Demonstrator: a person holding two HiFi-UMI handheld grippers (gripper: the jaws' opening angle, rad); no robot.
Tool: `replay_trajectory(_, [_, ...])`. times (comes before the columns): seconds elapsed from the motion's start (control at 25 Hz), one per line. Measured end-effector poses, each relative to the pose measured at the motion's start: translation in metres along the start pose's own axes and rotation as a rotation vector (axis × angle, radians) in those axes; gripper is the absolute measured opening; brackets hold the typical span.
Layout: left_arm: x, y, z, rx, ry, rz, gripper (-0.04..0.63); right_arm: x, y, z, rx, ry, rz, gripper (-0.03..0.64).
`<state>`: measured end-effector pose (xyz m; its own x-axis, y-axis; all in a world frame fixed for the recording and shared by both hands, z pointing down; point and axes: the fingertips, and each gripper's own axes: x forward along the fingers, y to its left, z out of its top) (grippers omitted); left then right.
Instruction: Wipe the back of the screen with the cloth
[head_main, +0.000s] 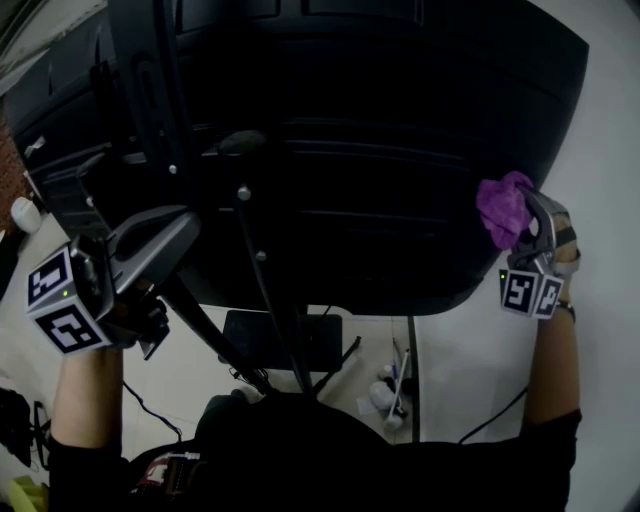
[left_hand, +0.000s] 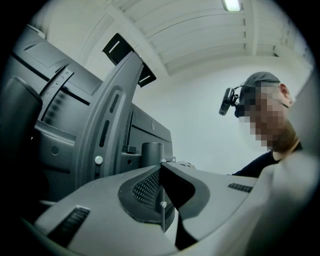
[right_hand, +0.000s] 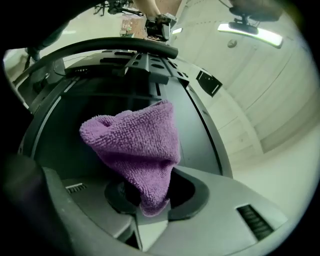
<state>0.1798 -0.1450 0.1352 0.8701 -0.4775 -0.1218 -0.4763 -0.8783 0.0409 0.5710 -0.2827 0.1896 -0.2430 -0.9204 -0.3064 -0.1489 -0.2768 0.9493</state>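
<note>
Right gripper (right_hand: 152, 202): I read the jaws clamped on the purple cloth (right_hand: 134, 145), which bunches out ahead of the tips. In the head view the cloth sits at the 3 o'clock edge of the screen's back (head_main: 380, 150). Left gripper (left_hand: 162, 167): jaws closed together, nothing between them, at 8 o'clock beside the stand arm (left_hand: 107, 125).

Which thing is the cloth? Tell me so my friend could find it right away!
Find the big black back of the screen filling the head view. At its right edge, the right gripper pinches the cloth in its jaws. It is the only purple, fluffy thing among all the black and grey parts.
</note>
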Motion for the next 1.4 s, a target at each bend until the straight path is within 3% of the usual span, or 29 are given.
replay_trajectory(0.24, [-0.015,-0.007,-0.001,0.002,-0.012,0.000,-0.005,-0.011,-0.007,-0.068,0.086,0.188,-0.030,0.097])
replay_trajectory(0.36, [-0.021,-0.004,-0.002,0.000,-0.016,0.006,-0.005,-0.016,-0.004,-0.065,0.129,0.233,-0.038,0.094])
replay_trajectory(0.48, [-0.025,0.000,-0.005,0.004,-0.020,0.012,-0.005,-0.024,0.028,0.010,0.139,0.109,0.021,0.094])
replay_trajectory(0.68, [-0.024,0.001,-0.012,-0.005,-0.015,-0.006,-0.005,-0.028,0.133,0.159,0.165,-0.166,0.177,0.095])
replay_trajectory(0.8, [-0.021,-0.003,-0.014,-0.011,-0.010,-0.016,-0.005,-0.010,0.157,0.220,0.119,-0.253,0.182,0.094])
replay_trajectory(0.92, [-0.017,-0.007,-0.019,-0.003,-0.005,-0.018,-0.005,0.014,0.154,0.254,0.076,-0.288,0.144,0.094])
replay_trajectory(1.08, [-0.011,-0.010,-0.037,0.015,0.024,-0.022,-0.005,0.019,0.158,0.249,0.048,-0.288,0.151,0.095])
replay_trajectory(1.4, [-0.012,-0.012,-0.075,-0.010,0.022,-0.034,-0.005,-0.011,0.162,0.172,0.040,-0.187,0.173,0.097])
